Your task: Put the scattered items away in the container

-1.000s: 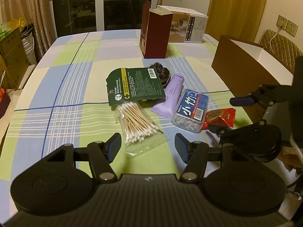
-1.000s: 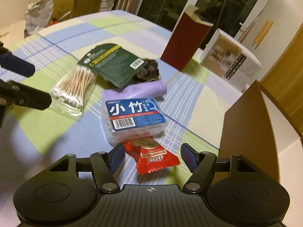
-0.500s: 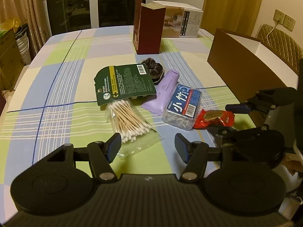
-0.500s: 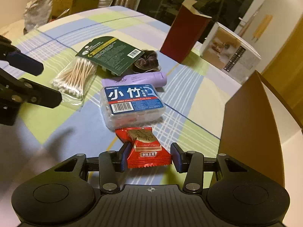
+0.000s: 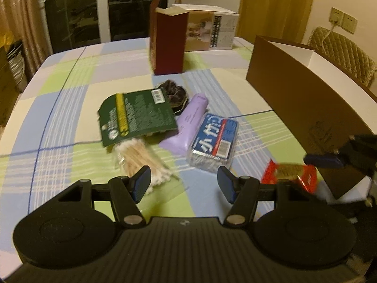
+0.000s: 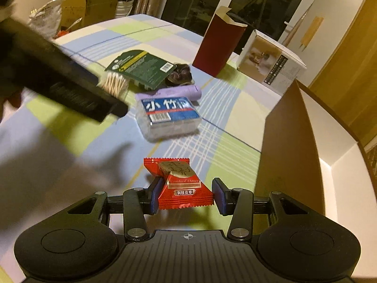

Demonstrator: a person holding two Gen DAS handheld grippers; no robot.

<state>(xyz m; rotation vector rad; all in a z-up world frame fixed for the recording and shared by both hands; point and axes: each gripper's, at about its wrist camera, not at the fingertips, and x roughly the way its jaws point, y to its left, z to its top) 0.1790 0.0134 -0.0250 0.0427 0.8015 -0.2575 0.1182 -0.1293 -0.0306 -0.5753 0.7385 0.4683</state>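
The table (image 5: 70,94) wore a checked cloth of blue, green and cream squares. Behind it, at 12 o'clock in the left view, stood dark glass doors with a curtain (image 5: 21,23) beside them, and a wall plug (image 5: 342,20) showed at 2 o'clock.

The right gripper (image 6: 186,194) had just squeezed in, and its pads were pressed on both sides of the red candy packet (image 6: 181,184), which was lifted off the cloth. The brown box (image 6: 287,146) with white insides stood open just beside it, at 3 o'clock.

The left gripper (image 5: 183,184) had its jaws apart with nothing between them. It hung over the bag of cotton swabs (image 5: 141,160). A green card pack (image 5: 136,115) lay partly on top of the swabs. Next to it lay a purple tube (image 5: 188,122) and a clear box with a blue label (image 5: 214,139), touching each other. A dark hair tie (image 5: 174,92) peeked out behind the card.

Farther back stood a tall dark red box (image 5: 168,44) and a white box (image 5: 212,33).
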